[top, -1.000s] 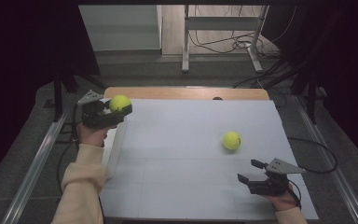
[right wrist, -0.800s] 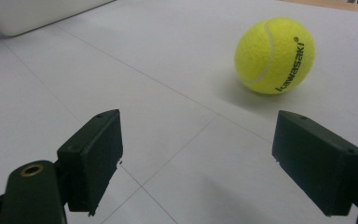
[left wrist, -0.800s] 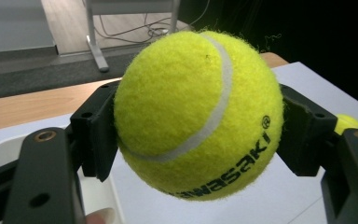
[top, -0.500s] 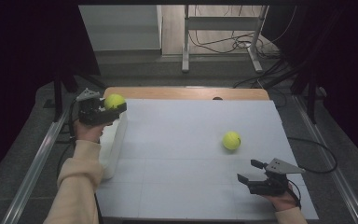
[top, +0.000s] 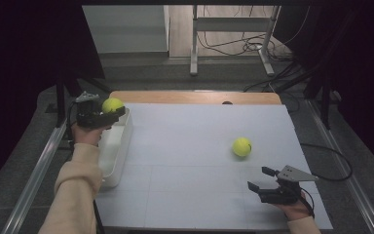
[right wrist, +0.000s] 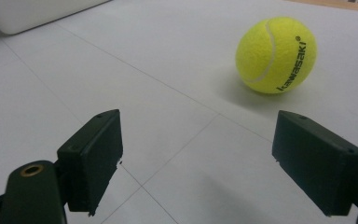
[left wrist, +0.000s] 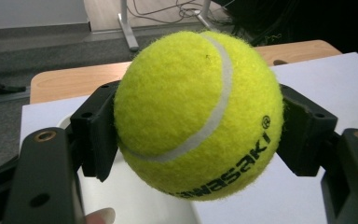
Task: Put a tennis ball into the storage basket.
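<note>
My left gripper (top: 108, 112) is shut on a yellow tennis ball (top: 112, 105) (left wrist: 196, 114), held above the far end of a white bin (top: 114, 151) at the table's left edge. In the left gripper view the ball sits squeezed between both black jaws. A second tennis ball (top: 242, 146) (right wrist: 276, 55) lies on the white table right of centre. My right gripper (top: 259, 179) (right wrist: 214, 154) hovers open near the front right edge, jaws wide apart with nothing between them, the ball a short way beyond them.
The white table top (top: 199, 161) has a wooden strip (top: 195, 96) along its far edge. Metal rails (top: 34, 175) run along both sides. A desk frame (top: 231, 39) and cables lie on the floor beyond.
My left gripper has carried its ball a little to the left and farther back, over the bin's far end. The right gripper and the loose ball have stayed put.
</note>
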`<action>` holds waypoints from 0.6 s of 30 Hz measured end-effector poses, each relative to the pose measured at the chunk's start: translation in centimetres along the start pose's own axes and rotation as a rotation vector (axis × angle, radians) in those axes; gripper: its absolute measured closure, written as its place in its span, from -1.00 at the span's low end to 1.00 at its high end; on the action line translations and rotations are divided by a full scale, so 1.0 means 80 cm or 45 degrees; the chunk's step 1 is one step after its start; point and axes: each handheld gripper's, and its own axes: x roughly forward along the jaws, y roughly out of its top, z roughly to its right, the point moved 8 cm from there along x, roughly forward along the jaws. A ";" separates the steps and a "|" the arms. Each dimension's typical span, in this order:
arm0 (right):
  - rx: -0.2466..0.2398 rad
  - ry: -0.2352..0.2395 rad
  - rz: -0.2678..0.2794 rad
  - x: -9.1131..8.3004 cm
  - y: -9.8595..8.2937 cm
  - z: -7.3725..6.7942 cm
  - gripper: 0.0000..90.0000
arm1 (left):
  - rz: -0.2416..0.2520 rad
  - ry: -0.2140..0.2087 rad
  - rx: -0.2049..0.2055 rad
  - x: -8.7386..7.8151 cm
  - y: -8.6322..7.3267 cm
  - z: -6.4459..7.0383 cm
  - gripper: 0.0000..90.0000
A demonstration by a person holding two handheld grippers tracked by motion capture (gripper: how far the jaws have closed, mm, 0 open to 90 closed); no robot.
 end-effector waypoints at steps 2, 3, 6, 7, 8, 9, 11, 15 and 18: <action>0.000 0.001 0.000 0.000 0.000 0.000 -0.63 | -0.009 0.006 0.001 0.001 0.000 -0.001 -0.42; 0.000 0.001 0.000 0.000 0.000 0.000 -0.63 | -0.014 0.011 0.003 0.002 0.000 -0.002 -0.42; 0.000 0.001 0.002 0.000 0.000 0.000 -0.63 | -0.031 0.018 0.002 0.006 -0.001 -0.004 -0.42; 0.002 0.002 0.004 0.000 0.000 0.000 -0.63 | -0.043 0.023 0.002 0.009 -0.002 -0.006 -0.42; 0.002 0.003 0.004 0.000 0.000 0.000 -0.63 | -0.052 0.026 0.005 0.011 -0.003 -0.007 -0.42; 0.001 0.003 0.004 0.000 0.000 0.000 -0.63 | -0.061 0.032 0.003 0.013 -0.003 -0.008 -0.42; 0.001 0.003 0.004 0.000 0.000 0.000 -0.63 | -0.085 0.042 0.003 0.019 -0.005 -0.012 -0.42; 0.002 0.002 0.004 0.000 0.000 0.000 -0.63 | -0.105 0.057 -0.003 0.024 -0.007 -0.017 -0.42; 0.001 0.003 0.003 0.000 0.000 0.000 -0.63 | -0.131 0.084 0.005 0.029 -0.010 -0.024 -0.42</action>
